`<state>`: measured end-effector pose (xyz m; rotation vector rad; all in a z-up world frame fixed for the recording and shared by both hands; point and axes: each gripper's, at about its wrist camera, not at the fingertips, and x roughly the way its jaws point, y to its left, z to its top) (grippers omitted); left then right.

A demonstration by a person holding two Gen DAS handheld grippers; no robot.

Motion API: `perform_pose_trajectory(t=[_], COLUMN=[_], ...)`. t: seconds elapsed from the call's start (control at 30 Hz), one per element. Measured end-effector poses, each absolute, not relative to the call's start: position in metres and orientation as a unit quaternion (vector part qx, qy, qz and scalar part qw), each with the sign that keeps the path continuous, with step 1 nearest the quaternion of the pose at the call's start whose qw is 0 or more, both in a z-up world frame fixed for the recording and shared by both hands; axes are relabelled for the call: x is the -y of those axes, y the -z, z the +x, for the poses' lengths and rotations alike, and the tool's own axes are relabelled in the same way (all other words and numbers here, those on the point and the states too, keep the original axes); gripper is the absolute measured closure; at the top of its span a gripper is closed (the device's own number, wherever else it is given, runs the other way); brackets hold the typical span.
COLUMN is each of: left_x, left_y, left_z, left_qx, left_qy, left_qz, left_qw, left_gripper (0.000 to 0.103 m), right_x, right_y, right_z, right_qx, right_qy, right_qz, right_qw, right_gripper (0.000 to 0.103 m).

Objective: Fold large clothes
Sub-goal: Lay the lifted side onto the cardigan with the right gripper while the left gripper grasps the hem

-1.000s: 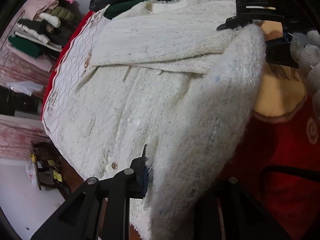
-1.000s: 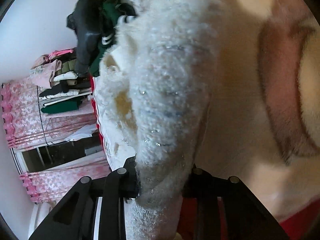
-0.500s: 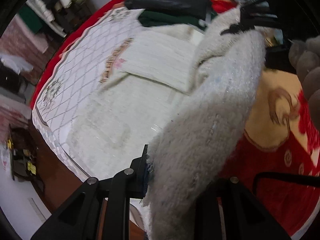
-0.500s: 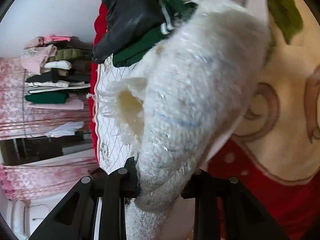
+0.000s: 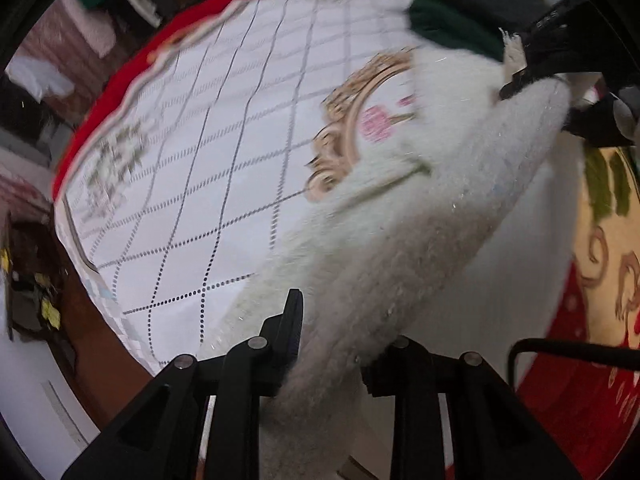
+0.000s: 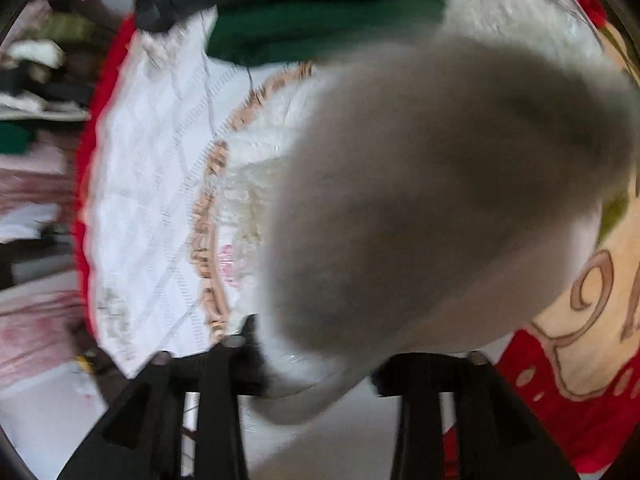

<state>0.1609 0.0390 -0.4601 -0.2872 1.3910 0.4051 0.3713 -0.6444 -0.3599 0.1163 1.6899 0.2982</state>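
Fluffy white knit garment (image 5: 420,248) spans both grippers for folding: left gripper (image 5: 332,344) clenched on it, right gripper (image 6: 316,364) opening around it.

Both cams ride the grippers and look steeply down at the bed along the black fingers at the bottom edge. Left wrist view: white quilted cover (image 5: 224,152) fills left half, fuzzy white garment (image 5: 420,248) runs up the middle, very close. Right wrist view: same garment (image 6: 440,200) nearly on the lens, blurred grey, blocking most of frame. Shared: cover (image 6: 160,184), green and black clothes pile (image 5: 460,12) (image 6: 320,28), red patterned blanket (image 5: 592,392) (image 6: 568,392) at right
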Motion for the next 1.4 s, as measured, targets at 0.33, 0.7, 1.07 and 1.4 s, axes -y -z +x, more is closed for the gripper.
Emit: perform_pose_trajectory(t=[0.33,0.7,1.07,1.4], left_x=[-0.100,-0.122,-0.111,-0.094], left_y=[0.461,0.462,0.437,0.444], left_z=[0.120,0.123,0.107,0.111], left_qx=[-0.637,-0.642,-0.638,-0.652], left_qy=[-0.174,-0.248,-0.229,-0.228], left_qz=[-0.281,-0.210,-0.195,-0.166], left_qw=[0.696,0.694,0.709,0.703], left_gripper=[0.048,0.018,0.018,0.018], right_x=[0.692,0.663,0.774,0.868], right_y=[0.290,0.299,0.335,0.301], right_z=[0.356,0.387,0.331,0.315], right_qx=[-0.728,-0.721,-0.792,-0.786], right_qy=[-0.183,-0.213,-0.106,-0.043], right_qz=[0.095,0.075,-0.151,-0.033], right_qw=[0.654,0.655,0.582,0.616], right_gripper=[0.038,0.039,0.041,0.040])
